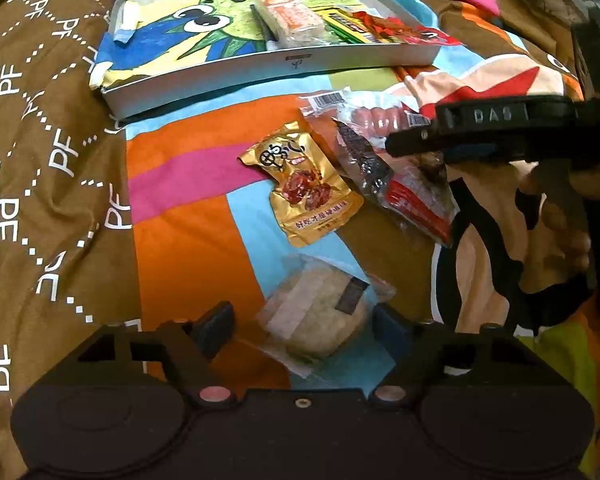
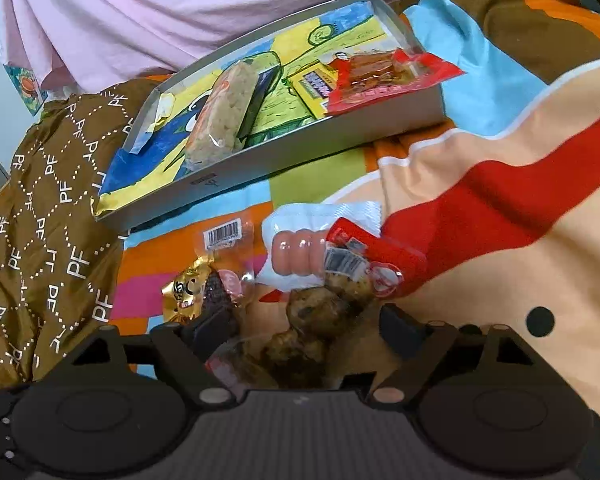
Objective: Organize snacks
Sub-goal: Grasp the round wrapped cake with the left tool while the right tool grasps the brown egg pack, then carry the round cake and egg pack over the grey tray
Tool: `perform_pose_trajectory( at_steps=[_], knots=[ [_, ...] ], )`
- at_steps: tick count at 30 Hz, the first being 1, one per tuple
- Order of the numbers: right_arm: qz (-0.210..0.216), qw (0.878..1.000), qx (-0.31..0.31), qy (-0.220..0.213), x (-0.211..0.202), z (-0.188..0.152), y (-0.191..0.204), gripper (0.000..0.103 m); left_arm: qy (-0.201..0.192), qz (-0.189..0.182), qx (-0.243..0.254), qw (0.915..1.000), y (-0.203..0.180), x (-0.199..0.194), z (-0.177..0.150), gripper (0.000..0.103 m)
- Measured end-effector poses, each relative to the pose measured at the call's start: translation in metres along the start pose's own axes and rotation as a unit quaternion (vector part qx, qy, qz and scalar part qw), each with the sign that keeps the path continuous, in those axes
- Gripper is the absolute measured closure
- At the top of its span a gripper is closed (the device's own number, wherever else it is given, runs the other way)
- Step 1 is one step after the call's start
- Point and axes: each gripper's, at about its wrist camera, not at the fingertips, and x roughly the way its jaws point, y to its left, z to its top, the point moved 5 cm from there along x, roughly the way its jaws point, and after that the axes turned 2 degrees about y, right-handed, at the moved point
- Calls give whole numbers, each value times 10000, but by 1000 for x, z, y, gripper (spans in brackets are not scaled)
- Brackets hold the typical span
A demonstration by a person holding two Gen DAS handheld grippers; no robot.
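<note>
A pale round pastry (image 1: 312,320) in clear wrap lies between the fingers of my left gripper (image 1: 304,330), which stands open around it with gaps at both pads. My right gripper (image 2: 306,330) is open over a clear and red pack of brown meatballs (image 2: 312,312); the pads do not press it. From the left wrist view, the right gripper (image 1: 424,152) hovers over that pack (image 1: 416,196). A gold date packet (image 1: 304,184) and a pink sausage pack (image 1: 376,118) lie nearby. The grey tray (image 1: 340,60) holds a rice bar (image 1: 290,16) and a red packet (image 1: 400,28).
Everything lies on a soft, wrinkled quilt with bright colour blocks (image 1: 188,240) and a brown lettered patch (image 1: 40,140). A dark clear-wrapped snack (image 1: 360,152) lies beside the sausages. A person's pink garment (image 2: 180,12) is behind the tray (image 2: 300,148).
</note>
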Motion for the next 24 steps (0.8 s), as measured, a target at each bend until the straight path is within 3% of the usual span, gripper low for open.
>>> perform_pose_trajectory(
  at_steps=[3,6,14,24],
  knots=[
    [-16,10000,-46,20,0,0,2,33,66,-2,-148,9999,0,0,3,31],
    [18,10000,-10,56,-1,1,2,43,119,-17,-298,9995,-4,2,6,49],
    [336,9985,238,366,-3,0,1,53,155,144,-671,9975,-17,9,19,50],
    [700,9950,378,612,-13,-2,1,58,106,437,-625,9970,-30,15,26,50]
  ],
)
